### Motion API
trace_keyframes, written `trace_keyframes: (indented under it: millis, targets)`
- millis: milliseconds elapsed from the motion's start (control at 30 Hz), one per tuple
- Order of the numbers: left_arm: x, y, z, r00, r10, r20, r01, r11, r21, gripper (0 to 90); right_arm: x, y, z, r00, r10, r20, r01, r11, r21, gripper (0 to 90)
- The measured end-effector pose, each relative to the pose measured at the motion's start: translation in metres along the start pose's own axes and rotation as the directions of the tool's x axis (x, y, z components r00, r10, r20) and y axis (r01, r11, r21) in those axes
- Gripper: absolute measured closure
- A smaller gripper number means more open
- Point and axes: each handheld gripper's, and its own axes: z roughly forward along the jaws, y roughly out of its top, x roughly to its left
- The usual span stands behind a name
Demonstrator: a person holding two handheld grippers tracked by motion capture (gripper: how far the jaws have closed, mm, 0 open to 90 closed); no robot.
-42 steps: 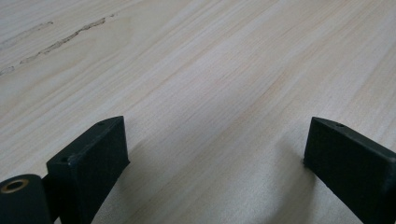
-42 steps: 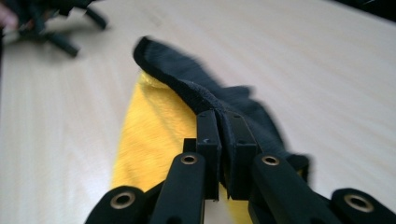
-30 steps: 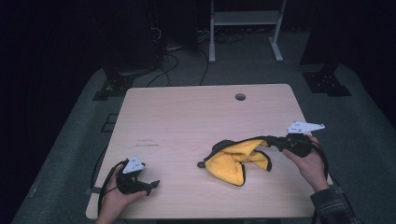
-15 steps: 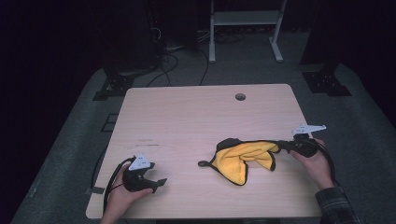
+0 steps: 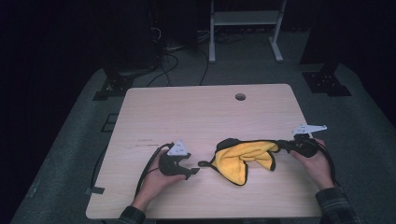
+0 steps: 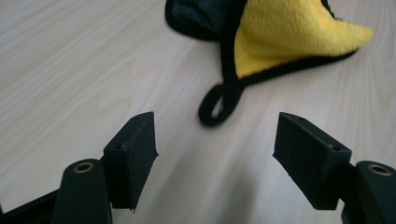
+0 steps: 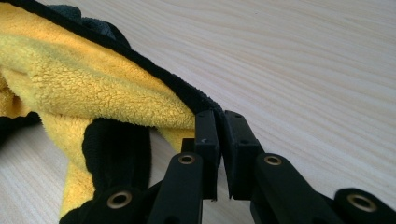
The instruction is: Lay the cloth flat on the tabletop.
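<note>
A yellow cloth with black trim lies crumpled on the wooden table, right of centre. Its black hanging loop points left. My right gripper is shut on the cloth's right edge; in the right gripper view the black hem is pinched between the pads of that gripper. My left gripper sits just left of the loop. Its jaws have just been closing but still stand open, with nothing between them. The loop lies on the wood a little ahead of them.
A round cable hole is near the table's far edge. A cable trails from the left gripper toward the front edge. Beyond the table are dark floor, cables and a white stand.
My left gripper has slid right across the table, close to the cloth's loop. The right gripper sank a little with the cloth edge, and the cloth lies flatter.
</note>
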Motion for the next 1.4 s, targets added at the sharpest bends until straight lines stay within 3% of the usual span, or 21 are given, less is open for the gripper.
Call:
trace_keyframes:
  millis: [200, 333, 500, 633, 833, 967, 1233, 1400]
  targets:
    - [0.002, 0.015, 0.023, 0.9996, -0.012, 0.025, 0.012, 0.9999, -0.001, 35.2, 0.0, 0.0, -0.001, 1.0, 0.001, -0.001, -0.001, 1.0, 0.0, 83.8]
    - [0.001, 0.021, 0.041, 0.9991, 0.006, 0.042, -0.007, 0.9996, 0.027, 36.3, 0.0, 0.0, -0.001, 1.0, -0.001, 0.0, 0.001, 1.0, -0.003, 83.9]
    - [-0.005, 0.022, 0.05, 0.9981, 0.03, 0.054, -0.033, 0.9983, 0.048, 39.0, 0.0, -0.001, -0.002, 1.0, -0.004, -0.001, 0.004, 1.0, -0.006, 83.9]
    - [-0.008, 0.023, 0.052, 0.9981, 0.044, 0.042, -0.046, 0.9978, 0.047, 44.8, 0.0, -0.001, -0.002, 1.0, -0.001, -0.002, 0.001, 1.0, -0.002, 83.9]
    - [-0.015, 0.029, 0.055, 0.9969, 0.076, 0.017, -0.077, 0.9947, 0.068, 63.9, 0.001, -0.001, -0.002, 1.0, 0.0, -0.001, 0.0, 1.0, -0.002, 84.0]
    - [-0.014, 0.029, 0.053, 0.9982, 0.054, 0.027, -0.056, 0.9954, 0.078, 77.8, 0.001, -0.001, -0.001, 1.0, -0.004, 0.001, 0.004, 1.0, 0.001, 84.0]
    - [-0.013, 0.029, 0.048, 0.9994, 0.028, 0.022, -0.03, 0.9951, 0.094, 82.6, 0.001, -0.001, -0.004, 1.0, 0.001, 0.0, -0.001, 1.0, -0.01, 84.3]
    - [-0.004, 0.031, 0.031, 0.9999, -0.01, 0.001, 0.01, 0.999, 0.043, 83.2, 0.002, 0.001, -0.009, 1.0, -0.002, -0.008, 0.002, 1.0, -0.027, 84.9]
